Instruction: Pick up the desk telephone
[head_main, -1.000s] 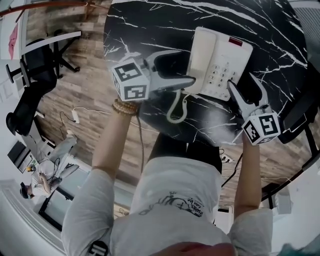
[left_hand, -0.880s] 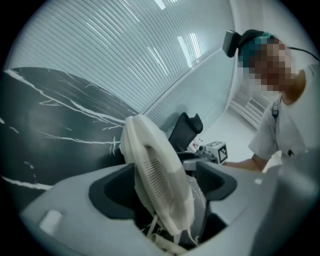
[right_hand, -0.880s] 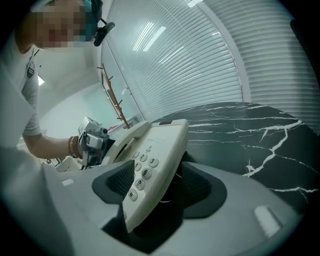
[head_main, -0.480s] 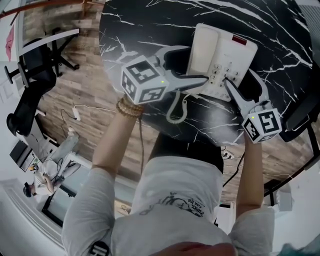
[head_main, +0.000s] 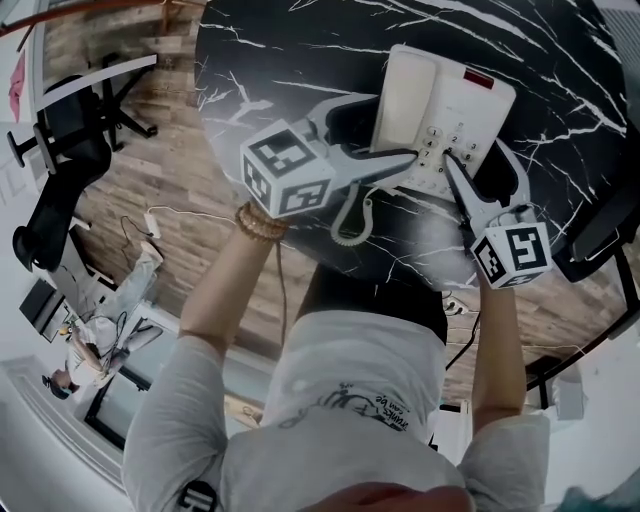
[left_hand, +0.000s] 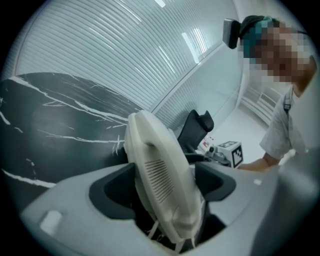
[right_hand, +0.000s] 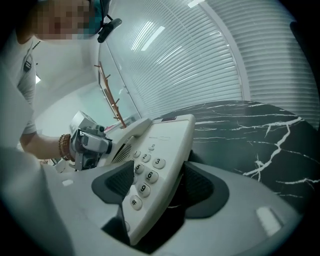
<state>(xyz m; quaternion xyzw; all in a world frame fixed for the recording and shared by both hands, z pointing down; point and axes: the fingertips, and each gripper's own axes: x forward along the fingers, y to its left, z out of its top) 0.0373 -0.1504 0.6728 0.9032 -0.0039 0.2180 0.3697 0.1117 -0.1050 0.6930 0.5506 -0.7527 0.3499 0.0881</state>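
Bracketing the desk telephone (head_main: 455, 105) from two sides, probably for a level lift, the person is holding the left gripper (head_main: 392, 128) around its handset (left_hand: 160, 170) from eight o'clock. Its jaws have just been closing but seemingly are not pinching yet. The right gripper (head_main: 478, 160), coming from five o'clock, is straddling the keypad (right_hand: 145, 175) edge, jaws likewise spread. The desk telephone is resting on the table (head_main: 290, 40) at one o'clock.

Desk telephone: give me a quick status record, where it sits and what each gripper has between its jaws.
telephone: white, flat on the black marble table
handset: in its cradle
cord: coiled, trailing to the near table edge
left gripper: jaws just been closing around the handset end; gap at one pad
right gripper: jaws astride the keypad edge; grip unclear
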